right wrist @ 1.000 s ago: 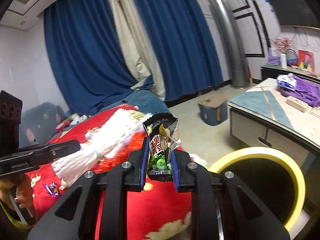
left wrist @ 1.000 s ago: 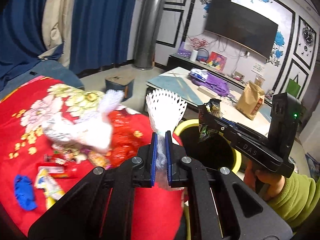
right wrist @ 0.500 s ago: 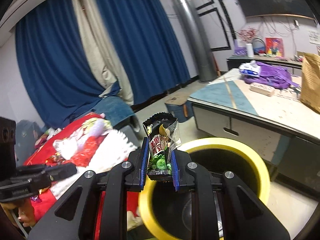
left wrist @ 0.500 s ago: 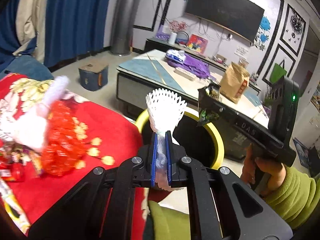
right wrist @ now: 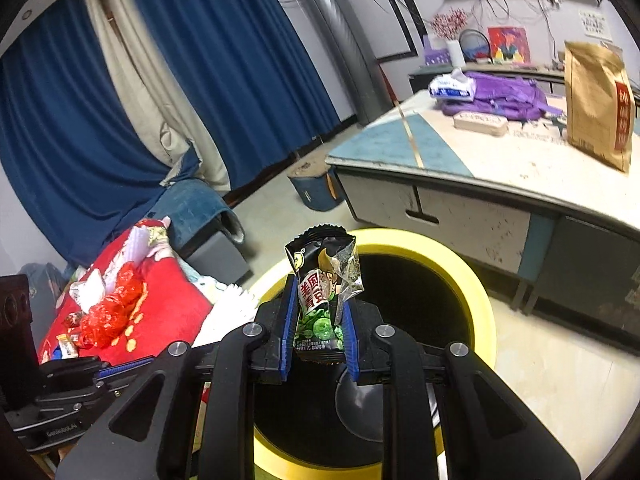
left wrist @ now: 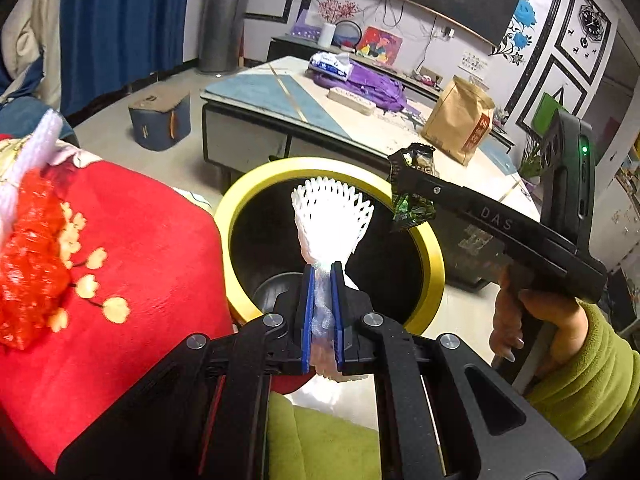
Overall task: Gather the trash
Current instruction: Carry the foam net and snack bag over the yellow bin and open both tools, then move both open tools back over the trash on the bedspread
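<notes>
Lettering "DAS" marks right gripper gripping snack packet.

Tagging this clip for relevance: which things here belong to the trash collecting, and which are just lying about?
Part of the job:
- white foam net, in left gripper
- green snack packet, in right gripper
- yellow-rimmed bin
- red wrapper on the red cloth

Lying about:
- brown paper bag
- purple backpack
- tissue pack
- blue stool
</notes>
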Motion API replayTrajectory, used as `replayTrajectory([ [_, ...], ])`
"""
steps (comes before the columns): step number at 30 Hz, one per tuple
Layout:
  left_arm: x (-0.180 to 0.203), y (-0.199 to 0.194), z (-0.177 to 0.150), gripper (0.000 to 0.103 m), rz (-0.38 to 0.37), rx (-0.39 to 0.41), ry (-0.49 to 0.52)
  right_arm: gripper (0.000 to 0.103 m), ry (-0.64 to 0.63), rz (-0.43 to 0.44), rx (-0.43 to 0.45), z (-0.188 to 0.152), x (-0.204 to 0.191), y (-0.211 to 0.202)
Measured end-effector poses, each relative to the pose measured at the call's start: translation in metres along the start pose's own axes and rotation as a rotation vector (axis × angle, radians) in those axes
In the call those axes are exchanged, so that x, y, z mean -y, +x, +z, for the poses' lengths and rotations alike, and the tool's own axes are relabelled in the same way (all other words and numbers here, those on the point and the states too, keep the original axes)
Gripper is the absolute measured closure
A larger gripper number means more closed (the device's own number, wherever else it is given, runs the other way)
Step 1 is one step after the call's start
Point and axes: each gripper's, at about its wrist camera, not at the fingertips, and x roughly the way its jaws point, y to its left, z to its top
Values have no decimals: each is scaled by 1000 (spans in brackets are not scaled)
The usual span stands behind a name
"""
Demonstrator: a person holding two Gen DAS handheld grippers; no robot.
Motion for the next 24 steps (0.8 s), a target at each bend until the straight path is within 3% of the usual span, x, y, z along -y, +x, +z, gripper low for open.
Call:
replayTrajectory([
  [8,-2,15,2,96,-12,-5,-12,71,37,-9,-29,0,11,9],
  [10,-4,16,4,82,-20,3,-19,64,37,-29,-25,0,13,9],
  [13,-8,14,4,60,-37,19,-35,63,44,-36,-26,1,17,9],
  [17,-12,5,3,50,-17,45,-59,54,42,-46,-20,1,19,8],
  [19,-13,-1,4,34,-2,66,-61,53,41,-50,-19,1,19,8],
  [22,-15,-16,6,18,16,107,-64,49,29,-52,-18,1,16,8],
  [24,-16,-24,6,14,18,130,-71,46,17,-48,-20,1,13,8],
])
